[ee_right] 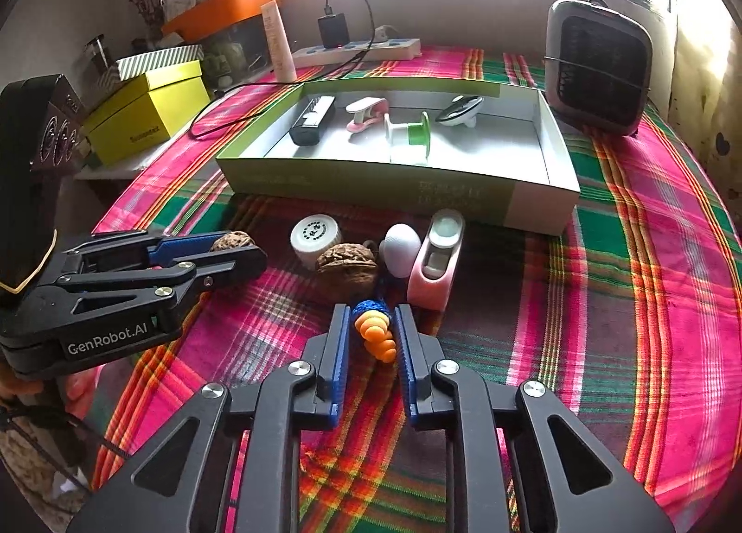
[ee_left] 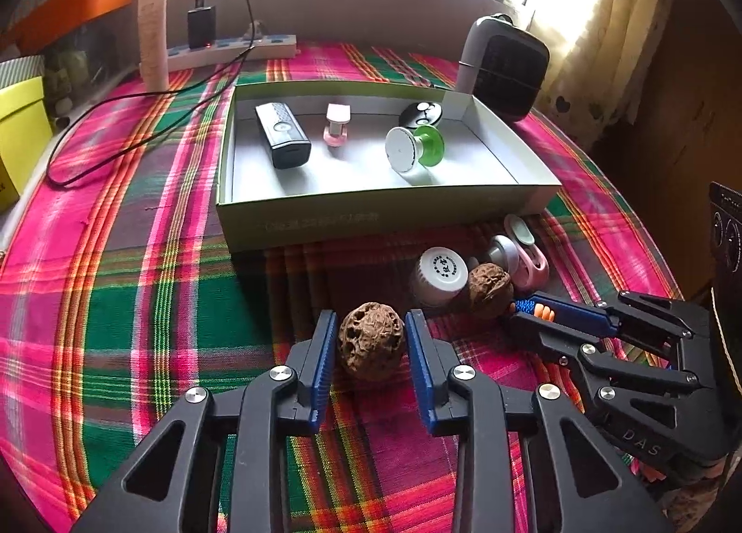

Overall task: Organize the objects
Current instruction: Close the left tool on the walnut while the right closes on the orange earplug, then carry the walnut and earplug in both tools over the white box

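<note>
two walnuts lie on the plaid cloth (ee_left: 139, 324). the left walnut (ee_left: 370, 341) sits between the blue pads of the left gripper (ee_left: 371, 338); the pads stand right at its sides, but whether they press on it i cannot tell. it is round, brown, deeply pitted. the right walnut (ee_left: 489, 288) lies just beyond, touching a white cap (ee_left: 438, 274). next come a grey-white knob (ee_left: 503, 254) and a pink holder (ee_left: 528, 255), crowded together in front of the box.

one box (ee_left: 371, 218), pale green outside and white inside, lies open near the middle of the cloth. four things lie in it: from the left a black bar (ee_left: 283, 134), a small pink clip (ee_left: 336, 127), a white and green spool (ee_left: 415, 148), and a black and white disc (ee_left: 421, 112) at the back wall.

the right gripper (ee_right: 371, 333) is closed on an orange toy (ee_right: 376, 334) with a blue knitted end, both pads against it, on the cloth just before the right walnut.

around: at far left a yellow box (ee_right: 148, 116) and an orange tub (ee_right: 222, 7); at the back a pale tube (ee_left: 154, 34), a power strip (ee_left: 232, 52) with a black charger (ee_left: 201, 27) and its cable looping over the cloth; at back right a dark fan (ee_left: 505, 69).
</note>
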Demonstrator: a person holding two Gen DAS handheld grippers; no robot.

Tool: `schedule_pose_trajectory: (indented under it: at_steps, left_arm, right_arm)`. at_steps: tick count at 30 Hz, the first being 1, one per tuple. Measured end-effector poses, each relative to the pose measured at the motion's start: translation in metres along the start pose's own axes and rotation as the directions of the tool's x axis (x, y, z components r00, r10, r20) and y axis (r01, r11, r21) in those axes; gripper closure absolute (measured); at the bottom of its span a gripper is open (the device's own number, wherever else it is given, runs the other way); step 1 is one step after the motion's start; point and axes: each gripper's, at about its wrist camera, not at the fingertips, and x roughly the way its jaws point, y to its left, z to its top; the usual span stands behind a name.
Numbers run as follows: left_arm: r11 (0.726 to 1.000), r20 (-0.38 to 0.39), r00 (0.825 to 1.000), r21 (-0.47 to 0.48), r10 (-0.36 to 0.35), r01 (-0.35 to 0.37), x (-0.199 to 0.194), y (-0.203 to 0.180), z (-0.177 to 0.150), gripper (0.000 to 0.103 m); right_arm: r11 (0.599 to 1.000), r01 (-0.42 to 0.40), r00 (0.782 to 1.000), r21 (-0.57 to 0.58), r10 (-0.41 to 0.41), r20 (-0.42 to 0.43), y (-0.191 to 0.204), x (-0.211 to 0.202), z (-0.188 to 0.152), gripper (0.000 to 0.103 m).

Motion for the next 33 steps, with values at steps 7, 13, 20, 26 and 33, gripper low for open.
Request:
schedule_pose_trajectory:
  at_steps: [7, 13, 20, 26, 33]
  left_arm:
    - [1.0, 0.0, 1.0, 0.008, 0.009, -0.009, -0.0007, -0.0013, -0.0006, 0.075]
    - [1.0, -0.001, 1.0, 0.012, 0.013, -0.013, -0.0013, -0.0014, -0.0007, 0.075]
    - [1.0, -0.002, 1.0, 0.015, 0.017, -0.017, -0.0019, -0.0023, -0.0018, 0.075]
    - [1.0, -0.002, 1.0, 0.018, 0.017, -0.017, -0.0035, -0.0046, -0.0025, 0.075]
    - [0.999, 0.01, 1.0, 0.026, 0.019, -0.019, -0.008, -0.0093, -0.0005, 0.075]
  right_arm:
    - [1.0, 0.0, 1.0, 0.0, 0.0, 0.0, 0.0007, -0.0002, -0.0005, 0.084]
    - [1.0, -0.001, 1.0, 0.001, 0.001, 0.001, 0.0002, -0.0002, -0.0004, 0.084]
    - [1.0, -0.001, 1.0, 0.002, 0.001, 0.001, 0.0009, -0.0005, -0.0006, 0.084]
    - [1.0, -0.005, 1.0, 0.003, 0.005, 0.004, 0.0019, -0.0021, -0.0012, 0.084]
    - [1.0, -0.014, 1.0, 0.007, 0.014, 0.02, 0.0024, -0.0063, -0.001, 0.084]
